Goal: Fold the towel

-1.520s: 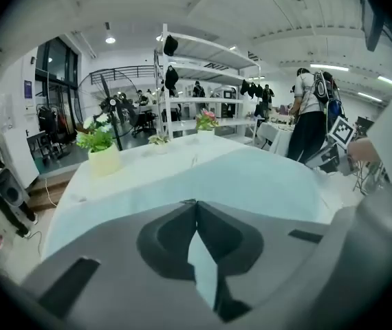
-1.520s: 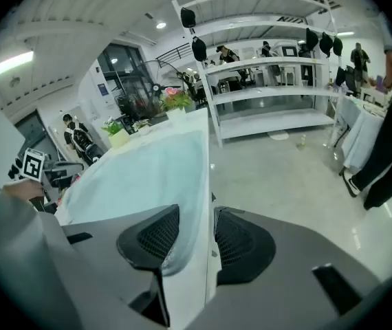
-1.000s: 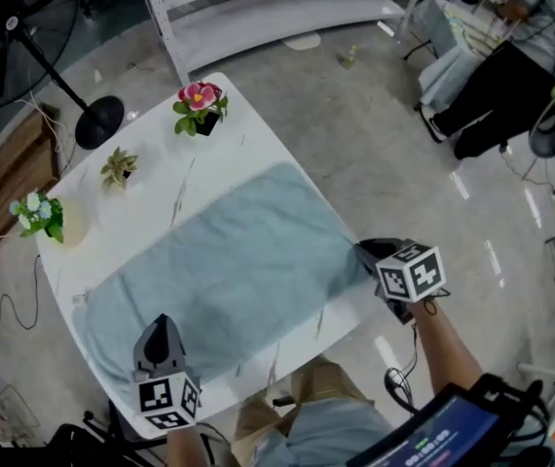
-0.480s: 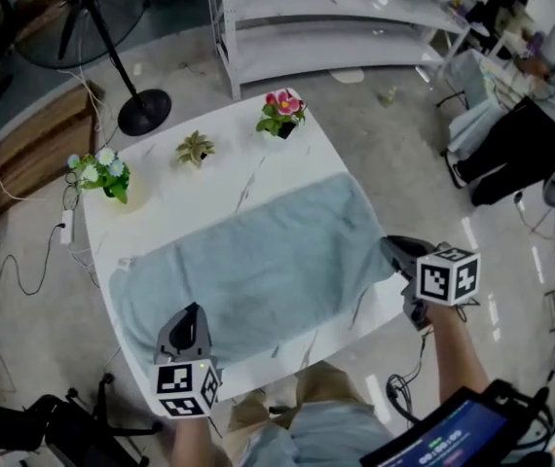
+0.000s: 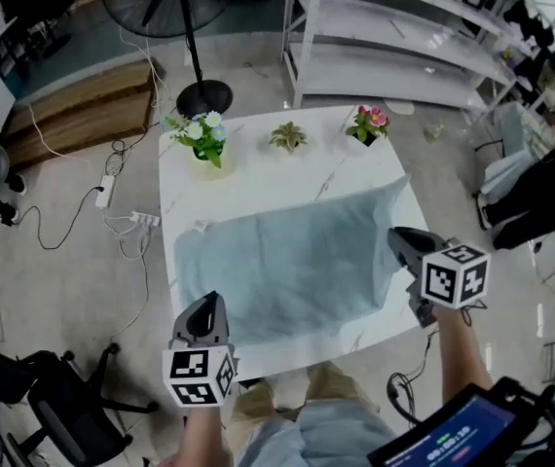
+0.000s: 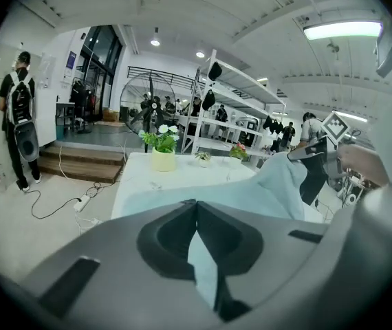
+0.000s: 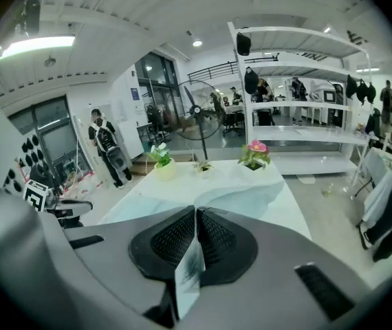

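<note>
A light blue towel (image 5: 287, 261) lies spread across the white marble table (image 5: 258, 173). My left gripper (image 5: 207, 305) is shut on the towel's near left corner; in the left gripper view (image 6: 196, 206) the cloth (image 6: 251, 188) runs out from between the closed jaws. My right gripper (image 5: 401, 234) is shut on the near right corner and holds it above the table, so the towel's right end rises in a fold. In the right gripper view (image 7: 194, 213) the towel (image 7: 244, 190) stretches away, and its white label (image 7: 189, 267) hangs under the jaws.
Three small potted plants (image 5: 203, 136) (image 5: 287, 136) (image 5: 367, 123) stand along the table's far edge. Beyond it are a standing fan (image 5: 204, 95) and white shelving (image 5: 404, 47). An office chair (image 5: 63, 407) is at the near left, and a power strip (image 5: 146, 219) lies on the floor.
Both grippers have risen with the towel's near corners, the right one more. The towel's right end has lifted off the table. The head view has swung, so the table now sits squarer.
</note>
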Motion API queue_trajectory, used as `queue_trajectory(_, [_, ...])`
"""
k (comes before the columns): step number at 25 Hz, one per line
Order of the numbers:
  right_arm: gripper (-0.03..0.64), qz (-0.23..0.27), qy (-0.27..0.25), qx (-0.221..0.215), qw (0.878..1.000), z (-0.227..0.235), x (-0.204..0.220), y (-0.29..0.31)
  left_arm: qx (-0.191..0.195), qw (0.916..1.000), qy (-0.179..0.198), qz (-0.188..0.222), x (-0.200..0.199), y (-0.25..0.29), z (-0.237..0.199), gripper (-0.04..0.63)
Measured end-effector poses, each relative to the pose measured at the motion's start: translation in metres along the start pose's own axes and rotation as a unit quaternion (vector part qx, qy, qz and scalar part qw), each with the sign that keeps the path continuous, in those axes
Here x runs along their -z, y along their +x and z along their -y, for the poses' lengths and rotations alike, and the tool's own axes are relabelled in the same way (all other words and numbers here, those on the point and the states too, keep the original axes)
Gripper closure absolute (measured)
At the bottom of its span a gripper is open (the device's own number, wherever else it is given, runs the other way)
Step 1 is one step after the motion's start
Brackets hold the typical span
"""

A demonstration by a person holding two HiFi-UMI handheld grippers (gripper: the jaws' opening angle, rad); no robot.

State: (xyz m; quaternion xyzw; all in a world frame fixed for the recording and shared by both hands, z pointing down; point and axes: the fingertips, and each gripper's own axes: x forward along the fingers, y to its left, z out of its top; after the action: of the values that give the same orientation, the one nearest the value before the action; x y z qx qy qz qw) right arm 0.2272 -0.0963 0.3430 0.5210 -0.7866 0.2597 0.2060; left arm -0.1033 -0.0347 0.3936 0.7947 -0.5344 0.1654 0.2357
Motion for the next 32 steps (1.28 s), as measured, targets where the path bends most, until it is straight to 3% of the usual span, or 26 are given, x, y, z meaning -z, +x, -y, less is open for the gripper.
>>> queue_trajectory(15, [0.589,-0.035,-0.089,-0.082,0.992,-0.173,0.007,0.072,-0.053,0.9971,-0.044,0.034,0.026,-0.087,-0.108,0.589])
queue_trajectory(24, [0.589,-0.079,-0.124,-0.164,0.975,-0.280,0.050,0.102,-0.079,0.9938,-0.069,0.037,0.048,-0.123,-0.151,0.589])
queue_trajectory(32, [0.588,-0.105,-0.144,-0.214,0.960,-0.346,0.070,0.115,-0.096,0.9904,-0.091,0.041,0.063,-0.142,-0.174,0.589])
